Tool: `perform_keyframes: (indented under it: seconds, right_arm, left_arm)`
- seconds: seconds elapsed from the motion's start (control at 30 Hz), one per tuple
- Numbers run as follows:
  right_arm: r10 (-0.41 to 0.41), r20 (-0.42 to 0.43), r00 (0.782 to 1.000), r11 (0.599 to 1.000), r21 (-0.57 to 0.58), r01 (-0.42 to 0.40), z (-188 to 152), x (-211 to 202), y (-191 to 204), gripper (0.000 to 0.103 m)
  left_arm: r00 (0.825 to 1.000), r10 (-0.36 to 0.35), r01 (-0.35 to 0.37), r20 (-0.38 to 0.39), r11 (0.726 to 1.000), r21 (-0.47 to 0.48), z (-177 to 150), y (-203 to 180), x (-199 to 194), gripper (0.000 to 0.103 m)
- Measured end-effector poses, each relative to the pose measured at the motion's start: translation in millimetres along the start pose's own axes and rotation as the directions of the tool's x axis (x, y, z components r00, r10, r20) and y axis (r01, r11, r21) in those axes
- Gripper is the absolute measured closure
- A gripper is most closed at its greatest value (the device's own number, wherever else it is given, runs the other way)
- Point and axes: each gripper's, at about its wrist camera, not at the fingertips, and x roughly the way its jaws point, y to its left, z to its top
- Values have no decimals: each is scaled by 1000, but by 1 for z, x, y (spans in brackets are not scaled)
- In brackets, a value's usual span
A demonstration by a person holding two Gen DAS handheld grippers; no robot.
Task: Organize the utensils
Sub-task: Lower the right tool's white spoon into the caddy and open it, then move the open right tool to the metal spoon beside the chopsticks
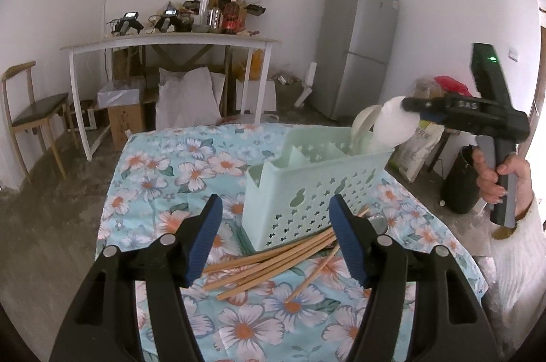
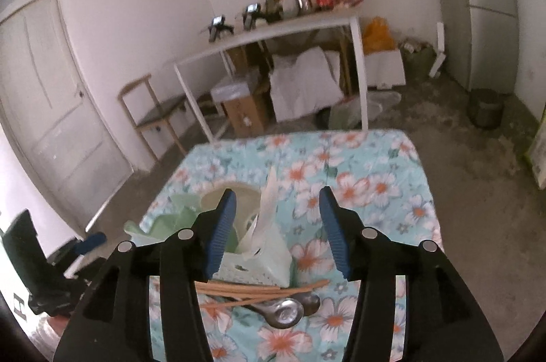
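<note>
My left gripper point(image 1: 274, 239) is open, blue pads wide apart with nothing between them, hovering above the loose pile of wooden chopsticks point(image 1: 273, 259) on the floral tablecloth point(image 1: 163, 164). The chopsticks lie fanned against the near wall of the mint-green basket point(image 1: 307, 188), touching its base. My right gripper point(image 2: 278, 232) also has its jaws apart and empty, sitting over the basket's right end. Below it a white ladle point(image 1: 392, 126) and a cream spoon point(image 1: 361, 123) stand tilted in the basket's right compartment. In the right wrist view, metal spoons point(image 2: 286, 312) lie on the cloth just beside the basket, partly under the chopsticks. My right hand point(image 1: 494, 177) grips the handle at the table's right side.
</note>
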Motion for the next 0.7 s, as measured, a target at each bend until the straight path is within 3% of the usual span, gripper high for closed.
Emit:
perform_keyframes:
  seconds: [0.03, 0.2, 0.47, 0.6, 0.7]
  right_arm:
    - [13, -9, 1000, 1000, -3, -13, 1, 0, 0, 100]
    - [37, -52, 998, 999, 8, -36, 1, 11, 7, 100]
    - [91, -120, 989, 995, 49, -86, -11, 32, 10, 93]
    - [70, -126, 990, 996, 61, -62, -13, 38, 5, 89]
    - [93, -117, 989, 993, 83, -83, -15, 39, -2, 75]
  left_arm:
    - [1000, -5, 5, 3, 1000, -11, 1, 1, 1, 40]
    - [1000, -2, 2, -3, 1000, -18, 4, -2, 4, 40]
    - [999, 35, -34, -35, 999, 9, -3, -4, 6, 40]
    - [997, 49, -50, -51, 999, -3, -6, 1, 8, 40]
    - [996, 60, -62, -69, 998, -19, -10, 7, 11, 40]
